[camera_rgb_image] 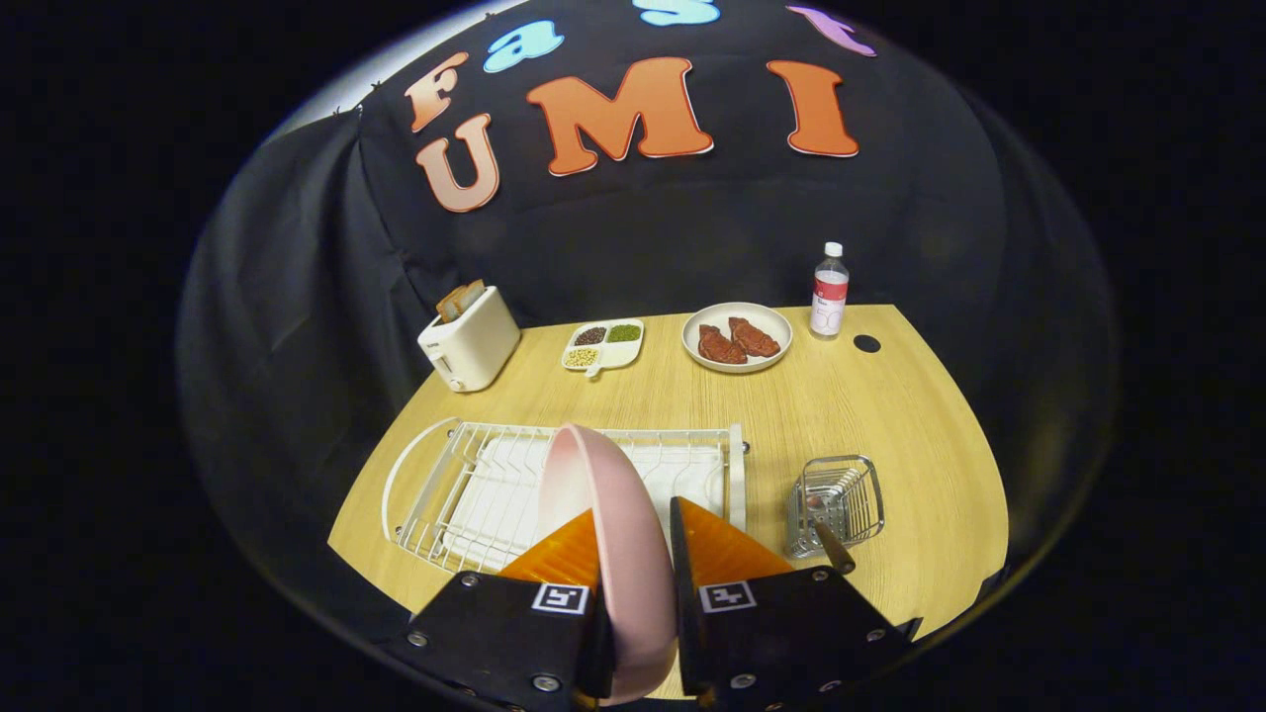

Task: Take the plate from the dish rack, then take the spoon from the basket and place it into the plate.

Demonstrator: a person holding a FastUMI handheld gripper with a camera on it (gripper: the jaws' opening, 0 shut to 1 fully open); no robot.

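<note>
A pink plate (608, 524) stands on edge between my two fingers, and my gripper (633, 539) is shut on it, one finger on each face. The plate is held above the white wire dish rack (465, 485), which lies just ahead on the wooden table (890, 425). To the right of the fingers stands a small wire basket (839, 499) with a spoon (826, 534) in it; the spoon's dark handle leans out toward me.
Beyond the rack, a white toaster (470, 339) with bread stands at the far left, then a divided dish of beans (603, 346), a white plate with two pieces of meat (737, 337), and a water bottle (829, 292).
</note>
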